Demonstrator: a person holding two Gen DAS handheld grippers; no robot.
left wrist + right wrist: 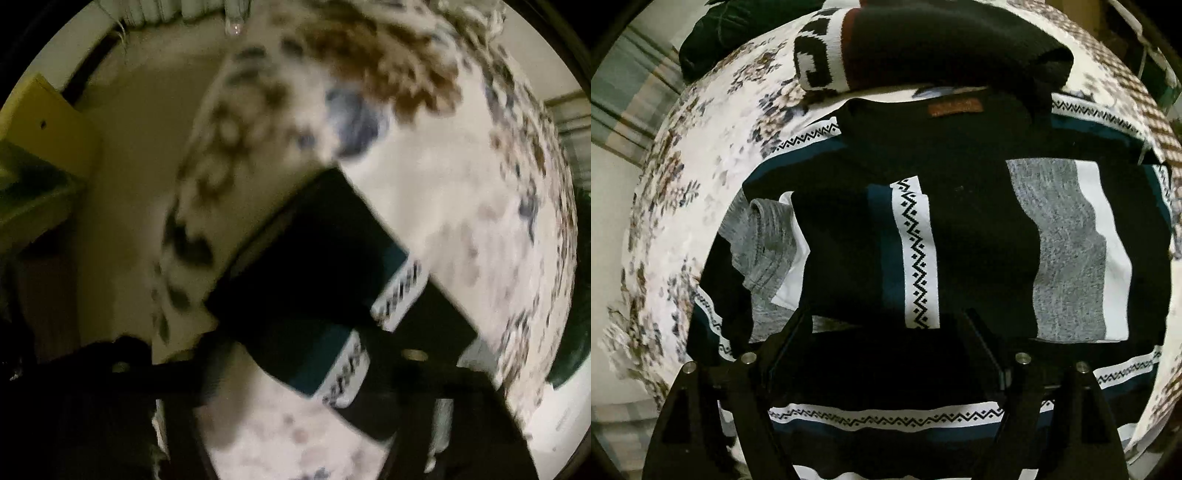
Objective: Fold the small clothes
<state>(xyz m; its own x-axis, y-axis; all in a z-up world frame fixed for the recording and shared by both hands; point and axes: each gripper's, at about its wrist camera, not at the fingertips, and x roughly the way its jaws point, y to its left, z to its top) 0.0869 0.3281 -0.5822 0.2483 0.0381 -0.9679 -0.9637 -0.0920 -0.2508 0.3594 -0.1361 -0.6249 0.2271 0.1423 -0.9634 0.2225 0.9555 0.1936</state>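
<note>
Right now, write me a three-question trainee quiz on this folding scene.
1. True or false: the right tongs are shut on the striped sweater.
2. What does the sweater lie on? A) a floral sheet B) a bare wooden table C) a steel sink
3. Fill in: the brown label sits at the sweater's ____.
Key: 1 false, they stand open above it; 2 A; 3 neck.
</note>
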